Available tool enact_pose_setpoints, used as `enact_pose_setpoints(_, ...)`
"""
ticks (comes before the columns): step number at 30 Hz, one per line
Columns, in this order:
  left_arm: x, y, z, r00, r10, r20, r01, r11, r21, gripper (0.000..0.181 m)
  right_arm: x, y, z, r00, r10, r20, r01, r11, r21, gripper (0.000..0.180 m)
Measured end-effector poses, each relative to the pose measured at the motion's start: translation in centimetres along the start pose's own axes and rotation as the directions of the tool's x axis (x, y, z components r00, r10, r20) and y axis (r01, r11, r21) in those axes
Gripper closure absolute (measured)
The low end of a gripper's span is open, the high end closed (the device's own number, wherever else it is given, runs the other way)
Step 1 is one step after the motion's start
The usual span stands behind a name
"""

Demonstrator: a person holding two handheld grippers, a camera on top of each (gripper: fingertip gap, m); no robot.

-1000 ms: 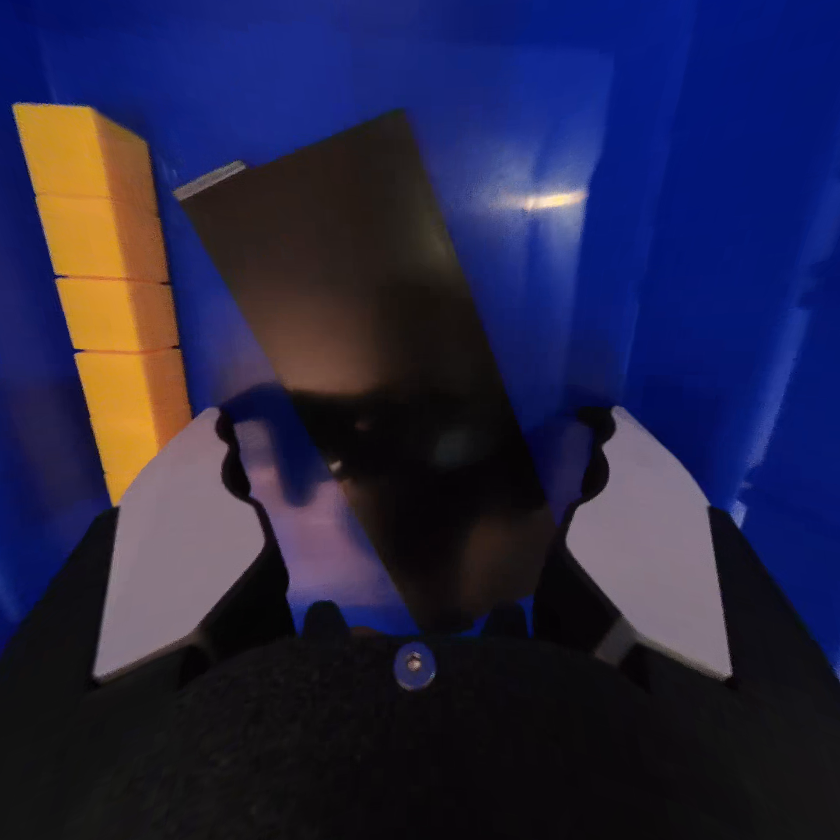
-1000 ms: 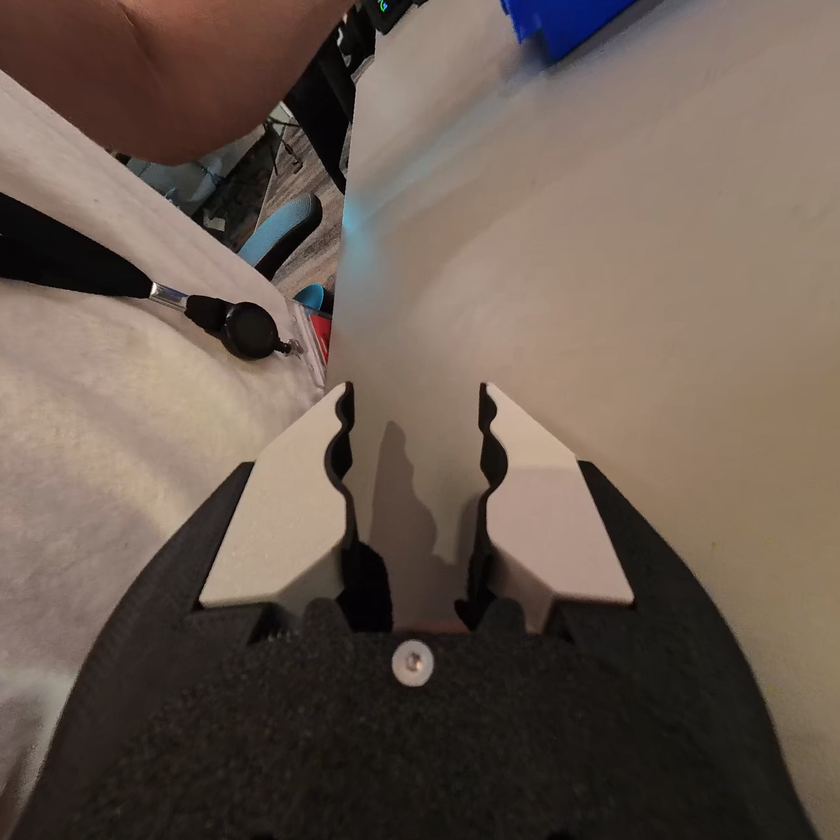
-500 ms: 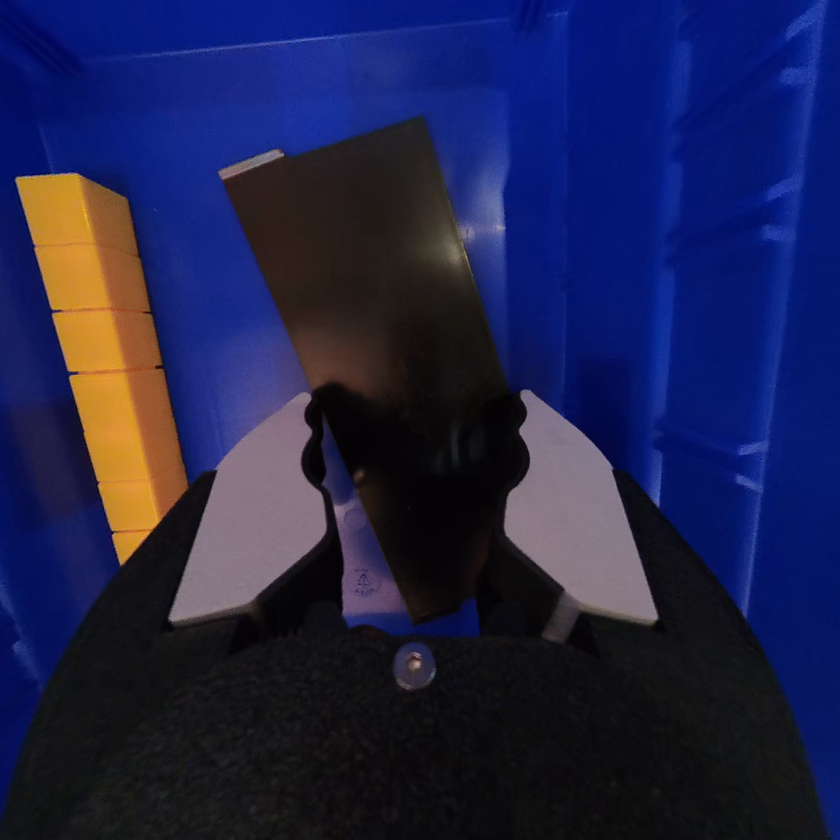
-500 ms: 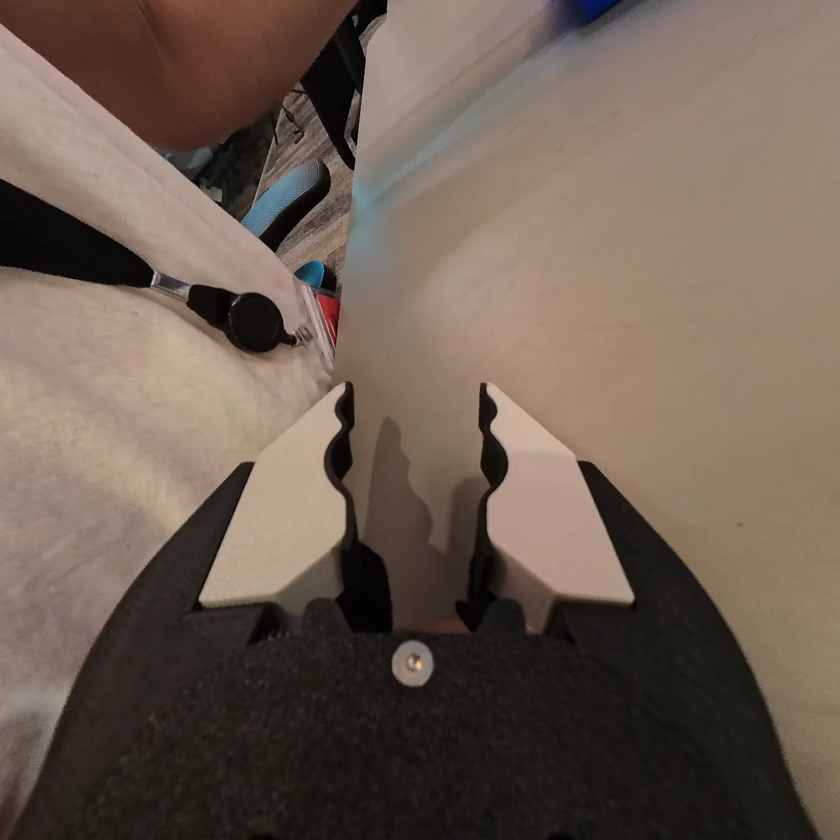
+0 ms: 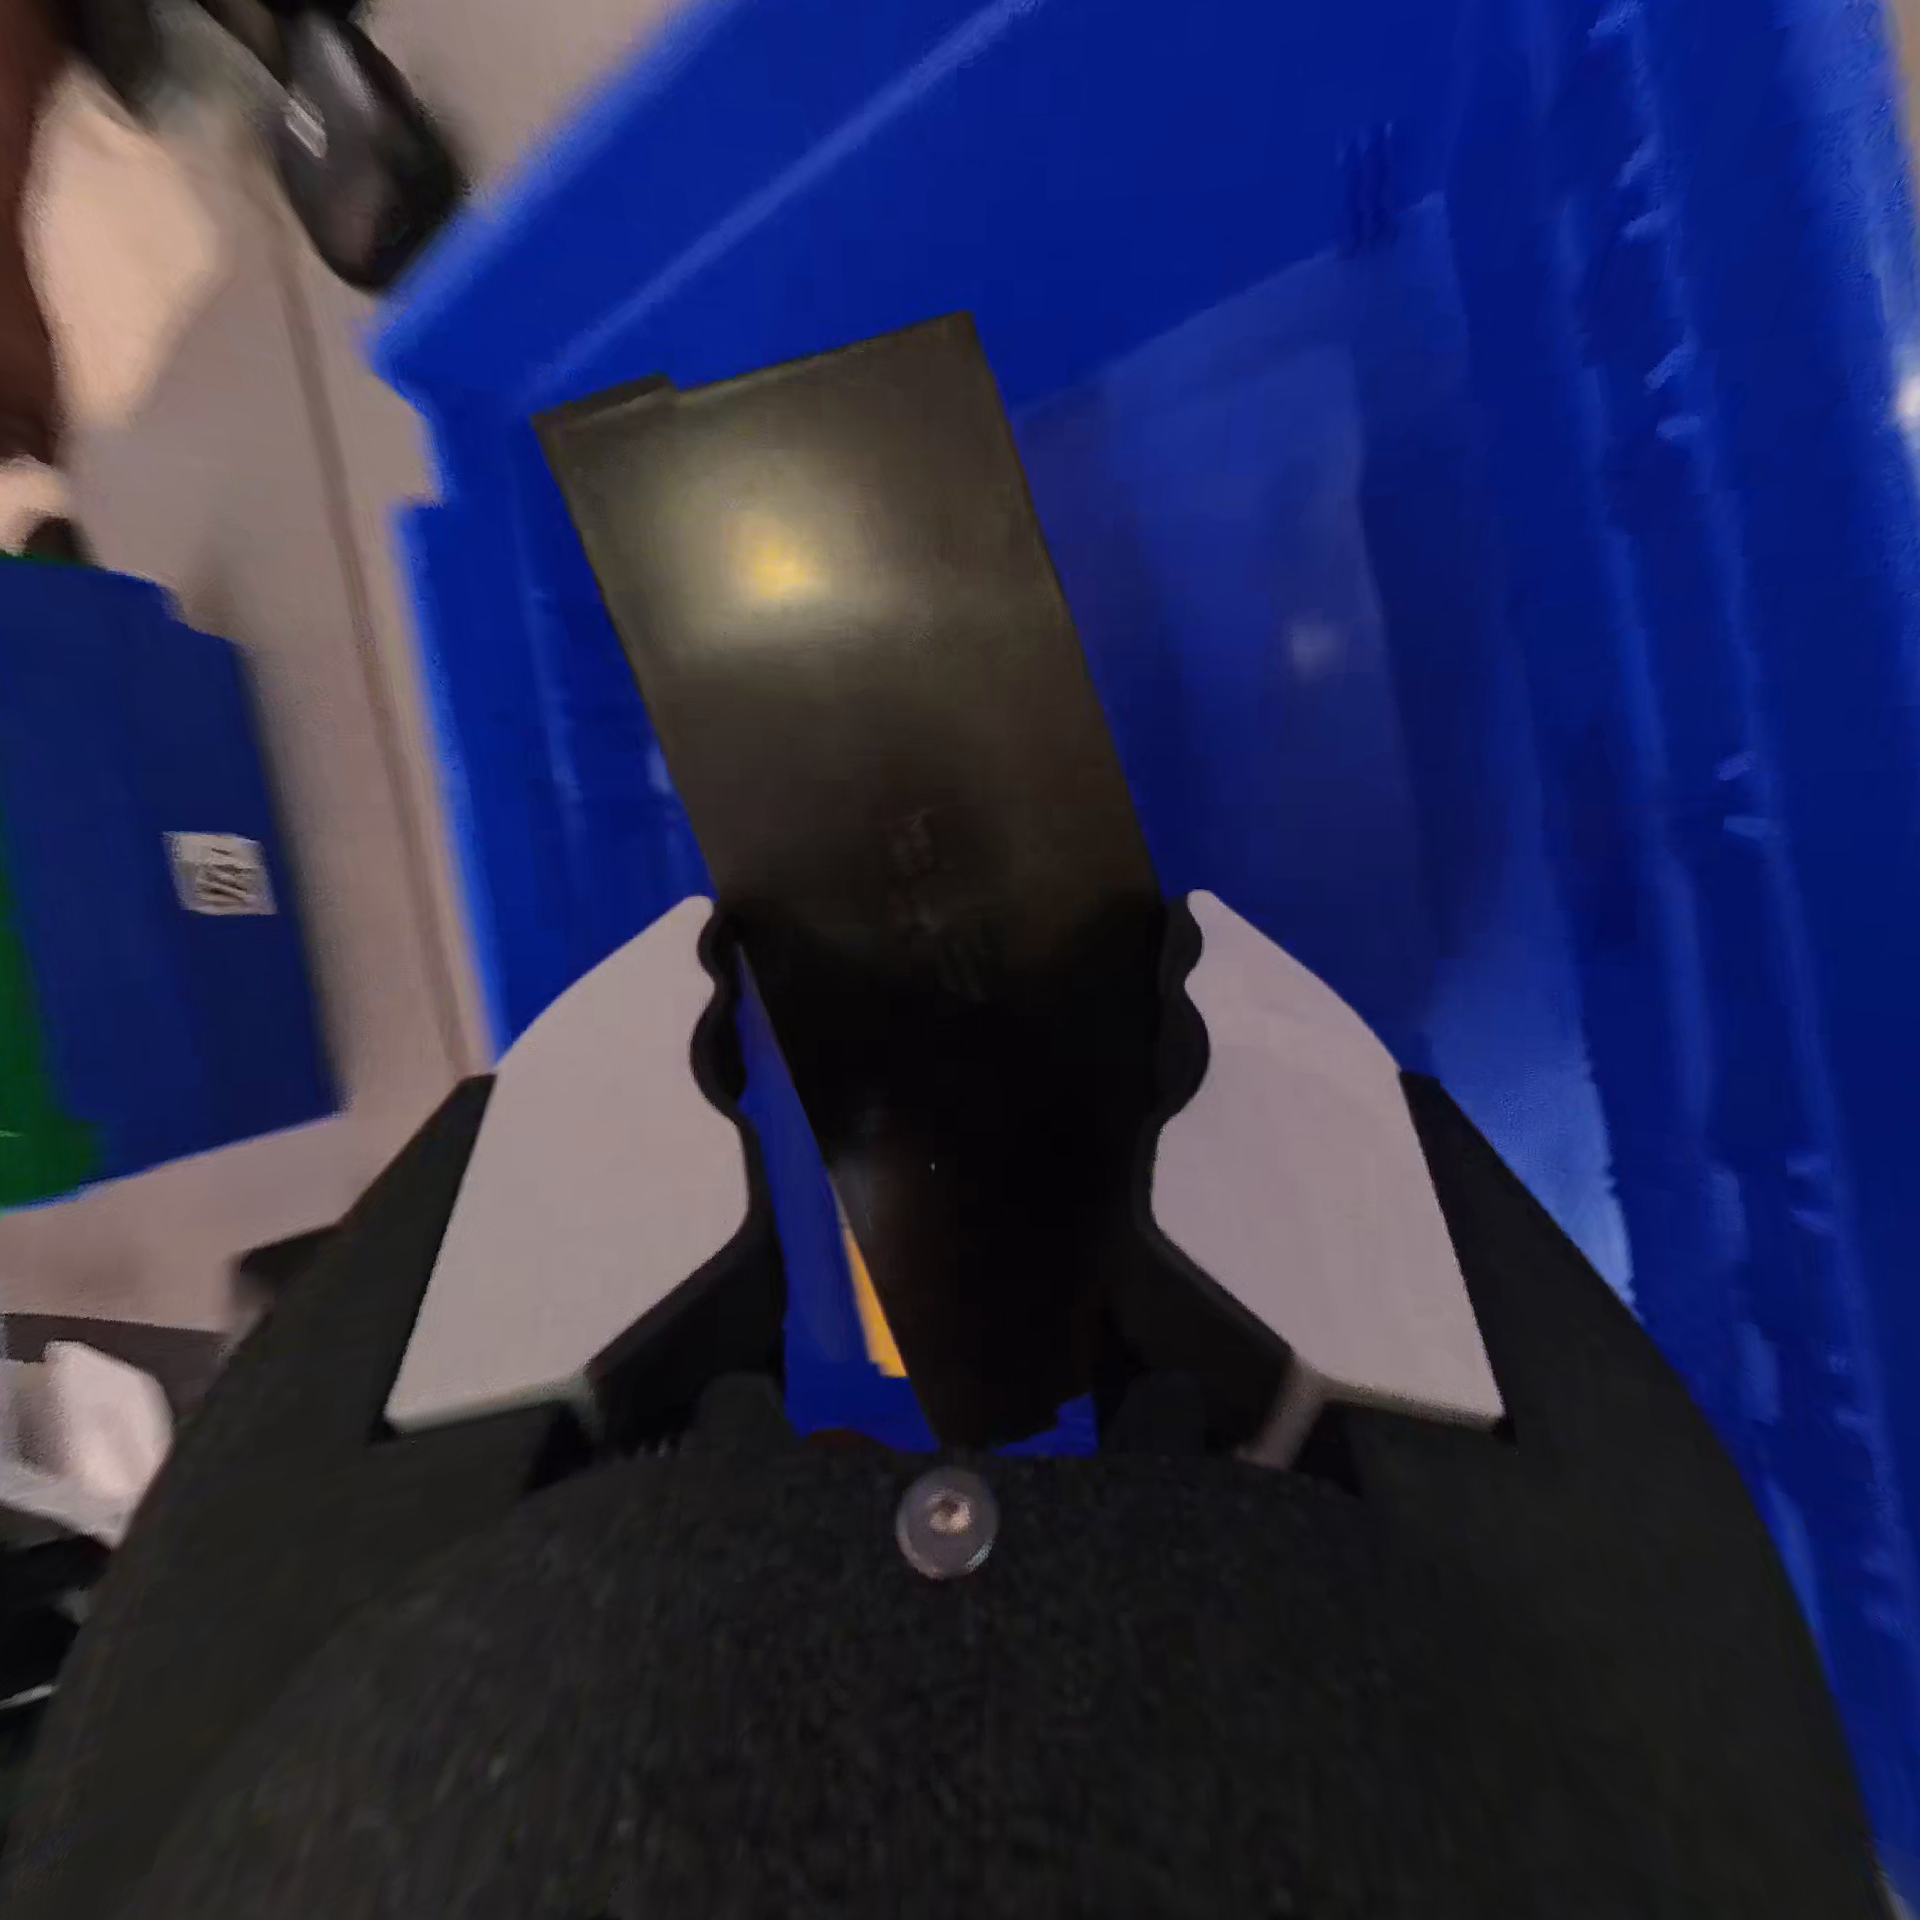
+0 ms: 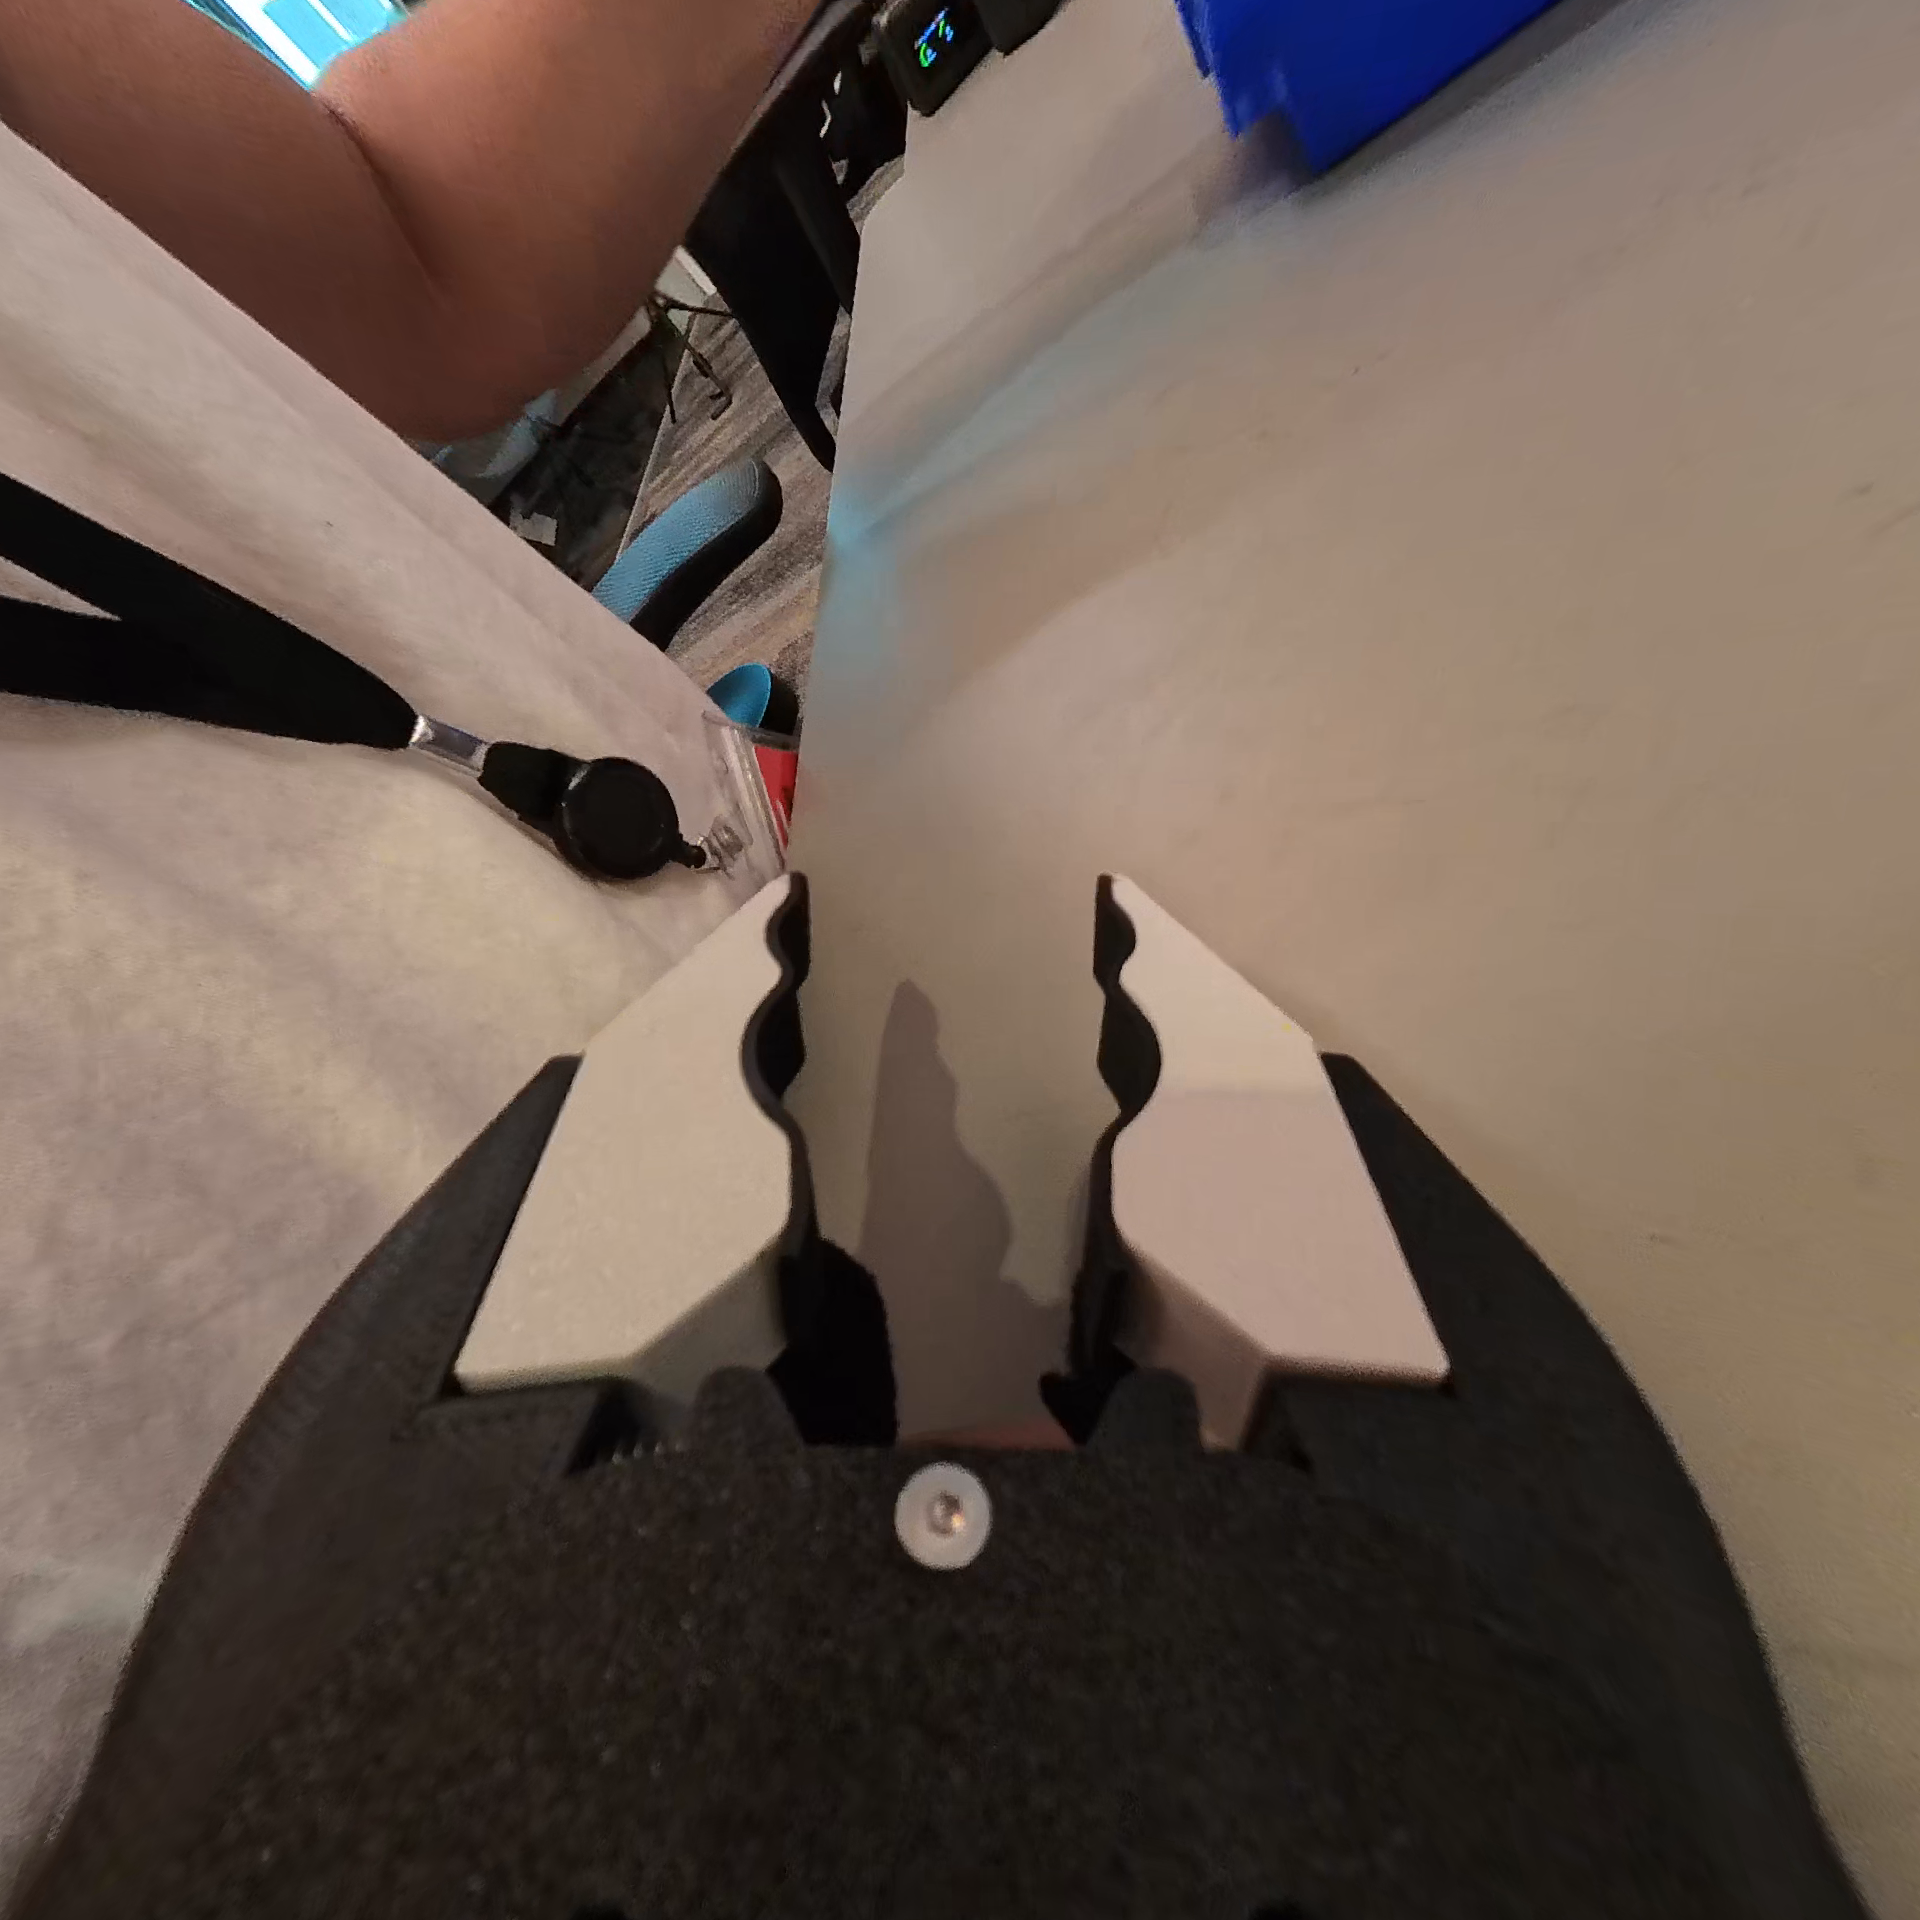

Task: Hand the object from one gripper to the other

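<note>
A flat, glossy black rectangular plate (image 5: 883, 748) sticks forward out of my left gripper (image 5: 951, 925), tilted a little to the left. The left gripper is shut on its lower part and holds it up in front of the big blue bin (image 5: 1455, 520). A sliver of a yellow block (image 5: 868, 1309) shows behind the plate, low between the fingers. My right gripper (image 6: 951, 894) is open and empty, low over the pale table (image 6: 1455, 727) near its edge. The plate does not show in the right wrist view.
A second blue bin (image 5: 135, 873) with a white label stands at the left. In the right wrist view a person's arm (image 6: 416, 208) and white shirt with a black lanyard reel (image 6: 613, 821) are at the left; a blue bin corner (image 6: 1351, 73) is far off. Across from one pair of fingers to the other is roughly 45 cm.
My left gripper closed on the black plate inside the bin, then lifted it up and out; the bin's rim and the room now show. The right gripper has stayed about where it was.
</note>
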State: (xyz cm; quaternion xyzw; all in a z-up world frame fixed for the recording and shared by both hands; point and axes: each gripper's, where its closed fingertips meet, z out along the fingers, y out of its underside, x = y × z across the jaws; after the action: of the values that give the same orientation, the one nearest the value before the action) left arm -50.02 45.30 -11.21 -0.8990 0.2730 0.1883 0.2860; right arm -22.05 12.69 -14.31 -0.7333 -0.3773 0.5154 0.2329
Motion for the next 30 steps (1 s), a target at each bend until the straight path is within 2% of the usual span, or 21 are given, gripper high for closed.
enact_pose_setpoints(4,-2.8,-3.0,-4.5,0.970,0.153,0.189,-0.178,0.977,0.120,0.103,1.3,-1.9,-0.9,0.999,0.006,-0.046,-0.002,0.996,0.086,0.125)
enact_pose_setpoints(8,-2.6,-6.4,-8.9,0.901,0.282,0.328,-0.360,0.909,0.208,0.103,3.7,-5.9,-3.2,0.993,0.027,-0.113,-0.001,0.975,0.224,0.125)
enact_pose_setpoints(14,2.2,-9.8,-12.6,0.874,0.359,0.328,-0.462,0.823,0.330,0.103,6.7,-12.6,-7.1,0.981,0.058,-0.184,0.017,0.924,0.382,0.125)
enact_pose_setpoints(20,9.9,-11.0,-14.3,0.904,0.378,0.201,-0.427,0.763,0.486,0.104,8.3,-18.6,-8.9,0.967,0.027,-0.254,0.097,0.880,0.464,0.124)
enact_pose_setpoints(21,11.0,-11.1,-14.8,0.901,0.381,0.205,-0.431,0.742,0.513,0.111,8.8,-19.4,-9.0,0.963,0.025,-0.268,0.109,0.876,0.471,0.124)
enact_pose_setpoints(22,11.9,-11.5,-15.9,0.894,0.382,0.236,-0.446,0.695,0.564,0.178,9.4,-20.1,-9.1,0.961,0.023,-0.275,0.116,0.871,0.477,0.123)
enact_pose_setpoints(23,13.0,-11.8,-17.1,0.891,0.379,0.249,-0.448,0.645,0.619,0.181,9.9,-20.9,-9.2,0.964,0.024,-0.264,0.114,0.861,0.496,0.122)
enact_pose_setpoints(25,15.2,-11.7,-18.0,0.896,0.391,0.210,-0.427,0.631,0.647,0.179,10.9,-22.2,-9.3,0.972,0.031,-0.232,0.106,0.828,0.551,0.122)
enact_pose_setpoints(27,17.5,-11.0,-18.0,0.908,0.406,0.104,-0.365,0.642,0.674,0.181,12.8,-21.7,-8.9,0.972,0.065,-0.224,0.065,0.847,0.527,0.120)
enact_pose_setpoints(30,20.4,-7.9,-17.3,0.900,0.431,-0.065,-0.288,0.701,0.653,0.180,14.1,-18.8,-8.8,0.961,0.134,-0.243,-0.002,0.878,0.478,0.121)
